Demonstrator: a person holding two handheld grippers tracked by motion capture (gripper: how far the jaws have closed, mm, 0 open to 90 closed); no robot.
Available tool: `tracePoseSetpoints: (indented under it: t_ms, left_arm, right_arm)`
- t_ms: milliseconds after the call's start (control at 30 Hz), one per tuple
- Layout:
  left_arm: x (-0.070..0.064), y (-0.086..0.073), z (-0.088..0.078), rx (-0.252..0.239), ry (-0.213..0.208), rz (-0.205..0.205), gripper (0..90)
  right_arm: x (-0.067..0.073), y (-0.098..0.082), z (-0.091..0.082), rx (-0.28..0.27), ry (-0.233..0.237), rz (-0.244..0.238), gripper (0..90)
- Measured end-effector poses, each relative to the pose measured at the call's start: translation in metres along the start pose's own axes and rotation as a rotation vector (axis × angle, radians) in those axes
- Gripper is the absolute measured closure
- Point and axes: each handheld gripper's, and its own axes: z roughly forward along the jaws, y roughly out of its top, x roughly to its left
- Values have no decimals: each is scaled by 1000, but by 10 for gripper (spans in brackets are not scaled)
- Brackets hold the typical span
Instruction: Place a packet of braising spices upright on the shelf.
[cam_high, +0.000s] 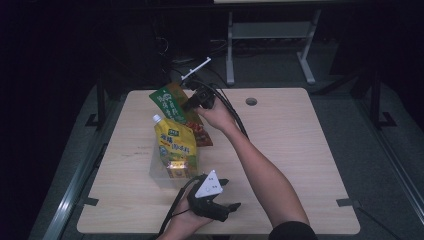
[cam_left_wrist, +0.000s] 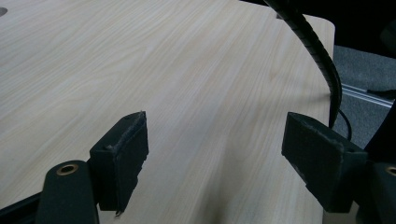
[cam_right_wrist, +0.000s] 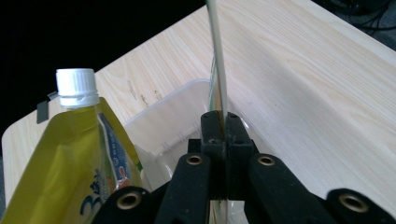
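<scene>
Right gripper view: green packet (cam_right_wrist: 217, 56) seen edge-on, a thin pale strip rising from between the jaws
Packet, place: in the high view the green packet (cam_high: 169, 102) hangs tilted above the far end of the clear bin (cam_high: 156, 172), off the table (cam_high: 290, 145)
Grip: right gripper (cam_right_wrist: 223, 122) clenched on the packet's edge, jaws pressed nearly together with only the film between
Handling: judged light and floppy; a flat film bag that will swing and fold below the pinch, and its glossy skin may slip
Where to hold: the sealed rim, as now, looks the safest spot; the belly would crush whatever is inside
Second packet: a red-brown one (cam_high: 202, 132) lies just behind the green, whether touching it I cannot tell
Pouch: yellow pouch (cam_right_wrist: 60, 158) with white cap (cam_right_wrist: 75, 86) stands upright in the bin, near the hanging packet; heavier and squashy by its look, so best not knocked
Bin: thin clear walls, likely light enough to slide if bumped
Left gripper: left gripper (cam_left_wrist: 215, 154) released, jaws wide apart over bare table, nothing between them; in the high view it sits at the near edge, well apart from the bin's contents
</scene>
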Motion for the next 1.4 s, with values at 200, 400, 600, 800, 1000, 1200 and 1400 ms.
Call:
tracePoseSetpoints:
  t_ms: [200,400,600,800,1000,1200,1400]
  left_arm:
    - [0,0,0,1,-3,0,223]
    - [-1,0,0,-2,-2,1,223]
    - [-2,0,1,3,-10,3,223]
    - [-3,-1,0,7,-9,7,224]
    - [-3,-1,1,11,-12,15,224]
    - [-3,-2,2,12,-12,11,224]
    - [-2,-2,1,11,-9,8,224]
  right_arm:
    - [4,-8,-6,-50,28,-5,897]
    - [15,-13,-14,-124,34,-28,898]
    - [16,-18,-19,-248,70,9,899]
    - [12,-34,-6,-358,92,40,898]
    - [5,-52,11,-366,90,69,899]
    - [2,-66,15,-383,87,86,898]
    - [1,-69,15,-378,80,72,897]
